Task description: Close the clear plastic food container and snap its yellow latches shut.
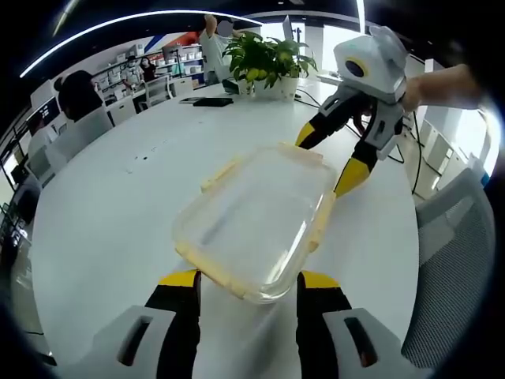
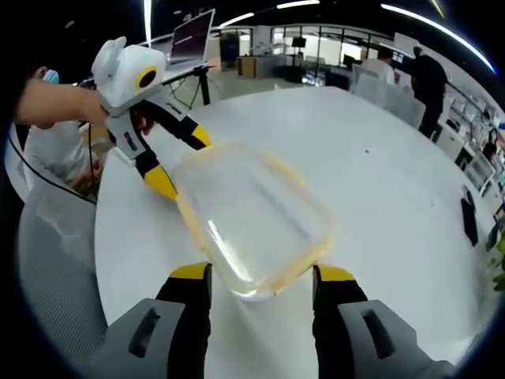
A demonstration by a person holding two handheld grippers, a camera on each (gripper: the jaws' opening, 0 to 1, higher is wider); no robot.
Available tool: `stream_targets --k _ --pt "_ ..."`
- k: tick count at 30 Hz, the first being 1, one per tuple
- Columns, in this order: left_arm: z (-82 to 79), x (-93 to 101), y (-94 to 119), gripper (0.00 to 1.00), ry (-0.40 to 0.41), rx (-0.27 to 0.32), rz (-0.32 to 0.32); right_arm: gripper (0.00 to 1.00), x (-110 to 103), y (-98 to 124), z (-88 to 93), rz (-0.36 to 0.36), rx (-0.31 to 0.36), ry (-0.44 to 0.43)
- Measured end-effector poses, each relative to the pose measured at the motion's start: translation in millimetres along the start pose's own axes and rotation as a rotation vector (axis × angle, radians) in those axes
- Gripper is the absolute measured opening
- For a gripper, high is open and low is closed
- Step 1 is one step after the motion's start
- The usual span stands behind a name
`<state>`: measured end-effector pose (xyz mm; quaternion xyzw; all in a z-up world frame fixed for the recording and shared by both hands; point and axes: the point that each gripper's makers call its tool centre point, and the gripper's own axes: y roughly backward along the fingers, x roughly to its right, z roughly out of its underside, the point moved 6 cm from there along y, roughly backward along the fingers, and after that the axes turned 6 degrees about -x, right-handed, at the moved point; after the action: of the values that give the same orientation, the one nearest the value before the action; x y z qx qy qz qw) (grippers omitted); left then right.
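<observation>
Container [image 1: 256,221] sat between both sets of wide-open jaws, lid on, left gripper [image 1: 246,288] and right gripper [image 2: 260,276] at opposite ends. Best bet: press each yellow latch [image 1: 319,225] squarely down.

round white table [image 1: 118,181] | grey mesh chair [image 1: 458,253] | potted plant [image 1: 268,59] | laptop [image 2: 192,35] | ceiling light strips [image 2: 426,20]

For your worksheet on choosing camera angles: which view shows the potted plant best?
The left gripper view: the plant stands whole at the table's far edge, its green leaves and white pot clear beyond the container. In the right gripper view, only a green sliver that may be its leaves shows at the right edge.
</observation>
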<state>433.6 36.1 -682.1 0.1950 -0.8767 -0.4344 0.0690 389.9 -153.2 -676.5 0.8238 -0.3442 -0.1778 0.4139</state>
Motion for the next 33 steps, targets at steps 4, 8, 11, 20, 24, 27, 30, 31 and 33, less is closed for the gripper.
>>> stream_targets --k 4,8,11,20,24,27,30,31,33 --pt "-1.1 -0.3 0 0.43 -0.005 -0.003 0.001 0.48 0 0 0.3 0.003 -0.003 0.000" --pt "-0.5 0.1 0 0.43 -0.005 -0.003 0.001 0.48 1 0 0.1 0.001 -0.004 0.001" --pt "-0.2 0.1 0 0.43 -0.005 -0.003 0.002 0.48 2 0 -0.5 0.000 -0.005 0.002" --pt "0.9 0.9 1 0.42 -0.002 0.001 -0.004 0.50 1 0 -1.9 0.005 -0.001 0.009" --pt "0.3 1.5 4 0.43 0.004 0.008 -0.011 0.53 -1 3 -4.4 0.006 0.015 0.001" --pt "-0.5 0.6 8 0.46 0.018 0.020 -0.028 0.54 -4 7 -5.0 0.012 0.033 0.006" --pt "-0.4 1.4 12 0.49 0.030 0.034 -0.038 0.55 -8 11 -5.2 0.017 0.051 0.007" --pt "0.2 2.1 15 0.50 0.038 0.039 -0.041 0.56 -9 13 -4.8 0.021 0.057 0.009" --pt "1.0 4.0 20 0.51 0.049 0.051 -0.049 0.57 -12 16 -4.5 0.027 0.074 0.017"
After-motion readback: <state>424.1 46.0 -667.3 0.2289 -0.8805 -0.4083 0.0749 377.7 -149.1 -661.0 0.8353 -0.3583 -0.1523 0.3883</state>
